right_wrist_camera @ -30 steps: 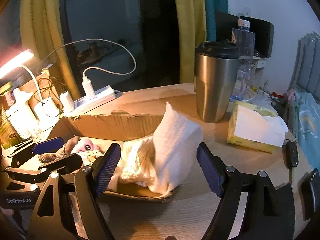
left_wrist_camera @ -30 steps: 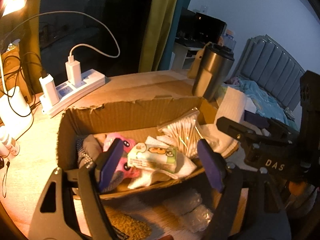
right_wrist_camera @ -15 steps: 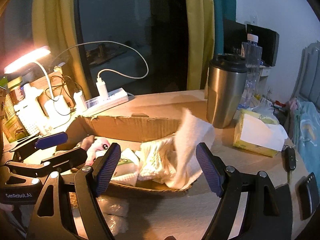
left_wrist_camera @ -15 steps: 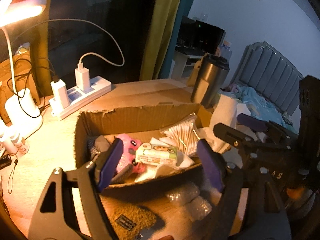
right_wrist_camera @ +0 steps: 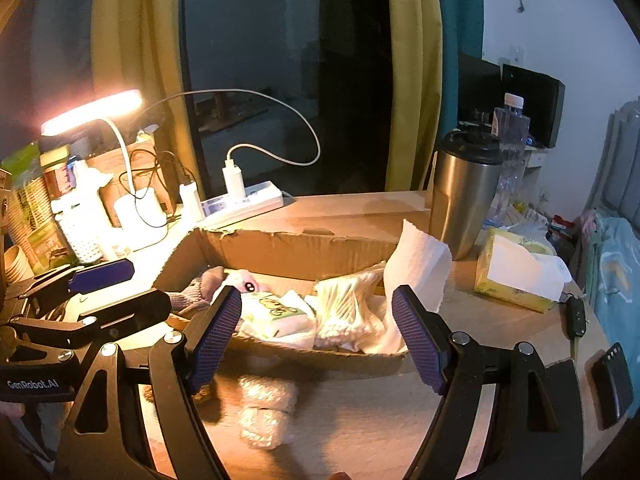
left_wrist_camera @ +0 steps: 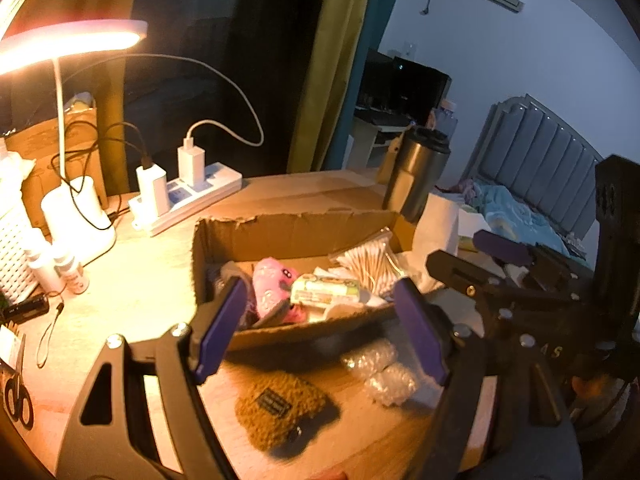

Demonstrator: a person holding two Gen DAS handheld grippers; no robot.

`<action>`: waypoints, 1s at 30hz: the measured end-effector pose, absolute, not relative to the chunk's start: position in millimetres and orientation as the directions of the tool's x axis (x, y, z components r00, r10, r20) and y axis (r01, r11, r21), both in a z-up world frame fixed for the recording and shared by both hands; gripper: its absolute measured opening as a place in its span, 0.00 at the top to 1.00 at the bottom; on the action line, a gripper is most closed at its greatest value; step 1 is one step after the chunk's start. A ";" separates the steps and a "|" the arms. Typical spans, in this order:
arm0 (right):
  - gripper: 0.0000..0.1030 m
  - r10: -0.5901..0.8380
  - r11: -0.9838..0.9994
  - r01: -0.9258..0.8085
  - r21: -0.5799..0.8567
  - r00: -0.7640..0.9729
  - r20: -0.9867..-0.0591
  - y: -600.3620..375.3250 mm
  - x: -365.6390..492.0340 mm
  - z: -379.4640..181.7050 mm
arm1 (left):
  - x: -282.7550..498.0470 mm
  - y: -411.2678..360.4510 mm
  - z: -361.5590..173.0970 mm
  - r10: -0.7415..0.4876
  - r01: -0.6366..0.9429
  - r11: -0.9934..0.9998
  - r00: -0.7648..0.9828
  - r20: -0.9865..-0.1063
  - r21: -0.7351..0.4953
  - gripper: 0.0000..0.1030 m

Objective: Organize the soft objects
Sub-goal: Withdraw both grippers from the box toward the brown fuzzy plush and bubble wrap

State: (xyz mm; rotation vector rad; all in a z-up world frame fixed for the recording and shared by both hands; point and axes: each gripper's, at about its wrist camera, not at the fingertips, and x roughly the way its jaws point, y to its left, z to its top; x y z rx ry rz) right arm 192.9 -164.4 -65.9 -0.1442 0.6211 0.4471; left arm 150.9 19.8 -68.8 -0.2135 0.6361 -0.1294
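Observation:
A shallow cardboard box (left_wrist_camera: pixel 296 228) (right_wrist_camera: pixel 304 246) on the wooden desk holds a pink plush toy (left_wrist_camera: pixel 274 286), a green-and-white tissue pack (left_wrist_camera: pixel 326 292) (right_wrist_camera: pixel 276 312), a bag of cotton swabs (left_wrist_camera: pixel 370 264) (right_wrist_camera: pixel 344 304), a grey knit item (right_wrist_camera: pixel 196 290) and a white paper towel (right_wrist_camera: pixel 418 268) over its right end. In front of the box lie a brown fuzzy pouch (left_wrist_camera: pixel 280 408) and bubble wrap (left_wrist_camera: pixel 384 372) (right_wrist_camera: pixel 264 412). My left gripper (left_wrist_camera: pixel 320 332) and right gripper (right_wrist_camera: pixel 318 332) are both open and empty, above and in front of the box.
A lit desk lamp (left_wrist_camera: pixel 68 40), a power strip with chargers (left_wrist_camera: pixel 188 196), small bottles (left_wrist_camera: pixel 60 272) and scissors (left_wrist_camera: pixel 16 392) are at the left. A steel tumbler (right_wrist_camera: pixel 464 196), water bottle (right_wrist_camera: pixel 510 128), tissue box (right_wrist_camera: pixel 516 272), car key (right_wrist_camera: pixel 576 320) are at the right.
Both grippers have pulled back and risen from the box, which now looks smaller. The pouch and bubble wrap in front of it have come into fuller view. The jaws stay open.

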 end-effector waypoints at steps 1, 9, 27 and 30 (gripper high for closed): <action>0.22 0.361 0.895 -0.447 0.000 0.723 -0.590 -164.0 189.8 -65.4 | 148.1 20.7 -68.2 -0.185 0.054 0.970 0.799 -0.572 -0.237 0.25; 0.22 0.362 0.891 -0.454 -0.012 0.726 -0.585 -158.4 166.0 -63.2 | 121.9 24.8 -66.2 -0.182 0.054 0.970 0.811 -0.556 -0.238 0.25; 0.22 0.357 0.873 -0.487 -0.032 0.681 -0.639 -144.5 129.2 -94.1 | 80.1 39.5 -98.0 -0.160 -0.005 0.963 0.796 -0.584 -0.270 0.25; 0.22 0.358 0.872 -0.489 -0.025 0.670 -0.650 -143.4 127.4 -101.9 | 78.9 41.0 -105.6 -0.157 -0.014 0.963 0.786 -0.597 -0.271 0.25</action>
